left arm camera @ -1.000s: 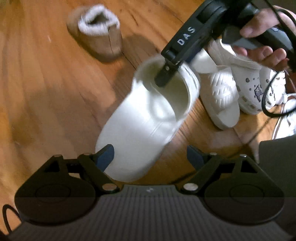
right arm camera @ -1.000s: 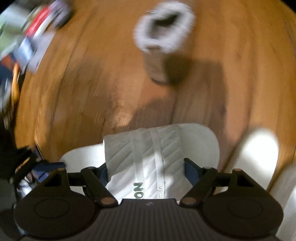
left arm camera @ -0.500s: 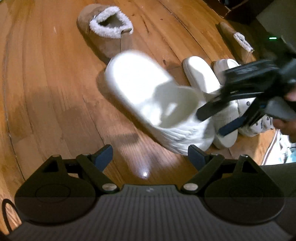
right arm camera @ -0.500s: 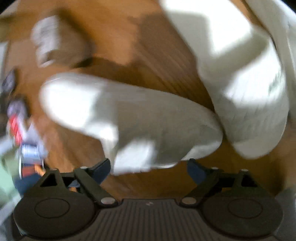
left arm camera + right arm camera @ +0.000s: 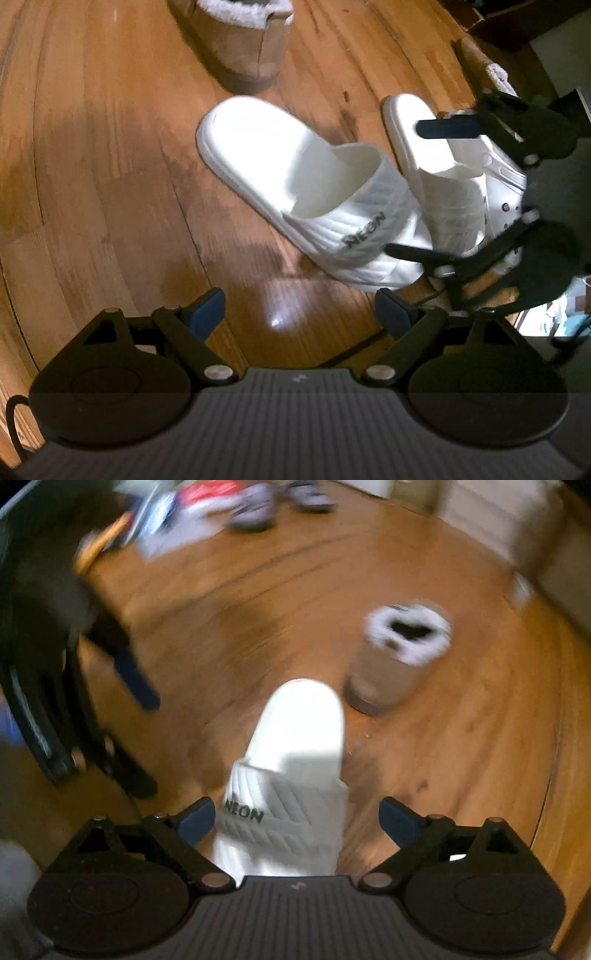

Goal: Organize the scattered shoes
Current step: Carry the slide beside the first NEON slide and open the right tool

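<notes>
- White slide (image 5: 314,192) with "NEON" on its ribbed strap sits flat on the wood floor (image 5: 92,184), toe toward your left gripper; smooth moulded foam look, rounded heel, thick sole.
- Its mate, second white slide (image 5: 439,173), lies just beside it on the right, straps nearly touching. A white perforated clog (image 5: 506,184) is tucked against that one, mostly hidden by your right gripper.
- Tan suede slipper (image 5: 240,48) with fluffy white lining stands beyond the NEON slide, apart from it.
- Floor: glossy orange-brown planks, one bright glare spot.
- Your left gripper (image 5: 299,312): jaws spread wide, nothing between them, low over bare floor short of the slide's toe.
- Your right gripper (image 5: 295,818): jaws apart, straddling the NEON strap without touching it; in the left view it hovers over the slide pair from the right.
- Right view is motion-blurred; the clutter at its top can't be made out.
</notes>
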`<state>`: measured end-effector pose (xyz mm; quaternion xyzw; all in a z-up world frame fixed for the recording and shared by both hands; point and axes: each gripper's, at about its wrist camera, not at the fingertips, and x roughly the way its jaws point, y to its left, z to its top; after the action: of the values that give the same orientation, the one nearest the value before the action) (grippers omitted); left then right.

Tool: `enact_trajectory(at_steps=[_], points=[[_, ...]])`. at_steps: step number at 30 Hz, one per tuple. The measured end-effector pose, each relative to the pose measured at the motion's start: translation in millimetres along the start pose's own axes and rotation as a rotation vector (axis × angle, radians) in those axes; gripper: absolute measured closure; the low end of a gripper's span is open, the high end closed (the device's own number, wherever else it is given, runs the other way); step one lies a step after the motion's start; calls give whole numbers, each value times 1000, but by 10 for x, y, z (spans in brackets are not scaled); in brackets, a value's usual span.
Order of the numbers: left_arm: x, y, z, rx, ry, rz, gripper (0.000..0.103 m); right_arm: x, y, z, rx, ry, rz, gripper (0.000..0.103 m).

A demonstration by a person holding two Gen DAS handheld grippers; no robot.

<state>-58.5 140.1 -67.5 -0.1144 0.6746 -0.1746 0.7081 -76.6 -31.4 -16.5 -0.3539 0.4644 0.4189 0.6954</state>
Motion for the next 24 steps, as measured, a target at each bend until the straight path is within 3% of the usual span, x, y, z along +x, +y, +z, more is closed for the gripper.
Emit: enact_trajectory(at_steps=[5, 8, 10, 13, 16, 19, 24], points=[[19, 57, -26, -14, 10, 13, 15, 286, -87, 77, 83, 94, 60, 8], [12, 72, -21, -18, 7, 16, 15, 318, -298, 48, 225, 132, 117, 15], [8, 82, -18, -21, 5, 18, 15, 212, -425, 8, 361, 162, 156, 19], [4, 81, -7, -23, 2, 20, 15, -7, -512, -207, 625, 129, 238, 19], [14, 38, 13, -14, 2, 21, 15, -154, -482, -394, 777, 91, 190, 19], [39, -31, 31, 3, 7, 11, 15, -246, -475, -512, 829, 78, 93, 19], [83, -136, 65, 11, -3, -26, 15, -102, -487, -627, 905, 123, 12, 14]])
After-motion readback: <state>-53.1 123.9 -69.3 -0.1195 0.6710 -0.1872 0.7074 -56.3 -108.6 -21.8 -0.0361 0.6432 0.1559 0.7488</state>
